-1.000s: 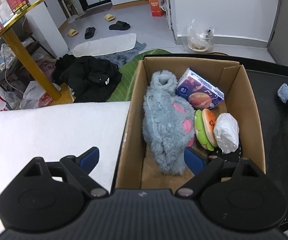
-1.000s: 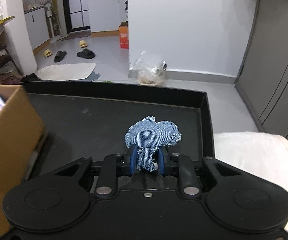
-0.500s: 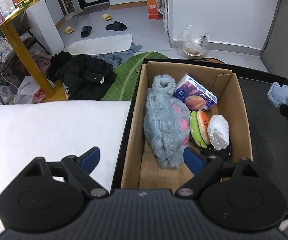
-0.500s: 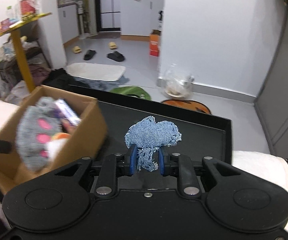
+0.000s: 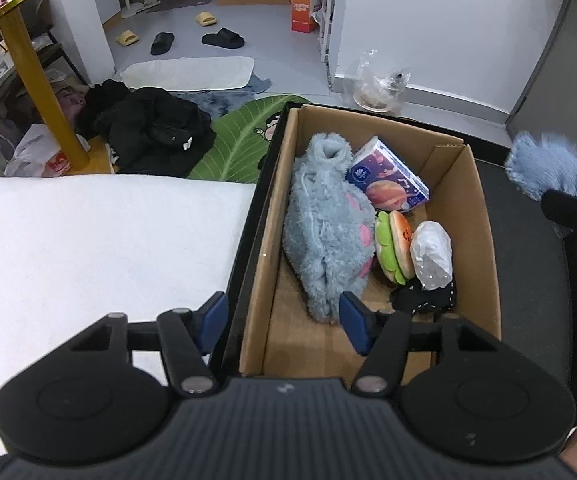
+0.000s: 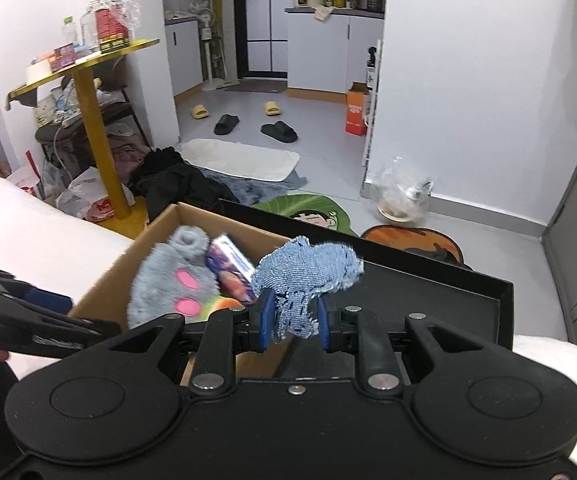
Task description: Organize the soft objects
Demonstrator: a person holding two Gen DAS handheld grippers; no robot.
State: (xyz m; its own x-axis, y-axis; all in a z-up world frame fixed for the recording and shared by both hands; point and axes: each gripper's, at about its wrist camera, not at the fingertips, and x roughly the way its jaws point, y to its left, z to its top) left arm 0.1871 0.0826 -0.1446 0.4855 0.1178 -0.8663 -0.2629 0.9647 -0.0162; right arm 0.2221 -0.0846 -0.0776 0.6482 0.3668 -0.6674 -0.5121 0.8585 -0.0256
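Observation:
An open cardboard box (image 5: 484,240) stands in a black tray (image 5: 536,280). It holds a grey plush (image 5: 324,232), a tissue pack (image 5: 388,184), a burger toy (image 5: 394,248), a white wrapped bundle (image 5: 432,252) and a dark cloth (image 5: 424,298). My left gripper (image 5: 282,318) straddles the box's near left wall. Its jaws are closing, and the pads touch nothing. My right gripper (image 6: 293,322) is shut on a frayed blue denim cloth (image 6: 308,276) and still tightening. It hangs in the air just right of the box (image 6: 136,256), above the tray (image 6: 428,292).
A white blanket (image 5: 88,248) covers the surface left of the tray. On the floor beyond lie black clothes (image 5: 148,132), a green leaf mat (image 5: 240,136) and a clear plastic bag (image 5: 380,88). A yellow table leg (image 5: 44,96) stands at the left.
My right gripper has risen and swung left with the denim cloth, from low over the tray to beside the box. The left gripper's jaws have narrowed.

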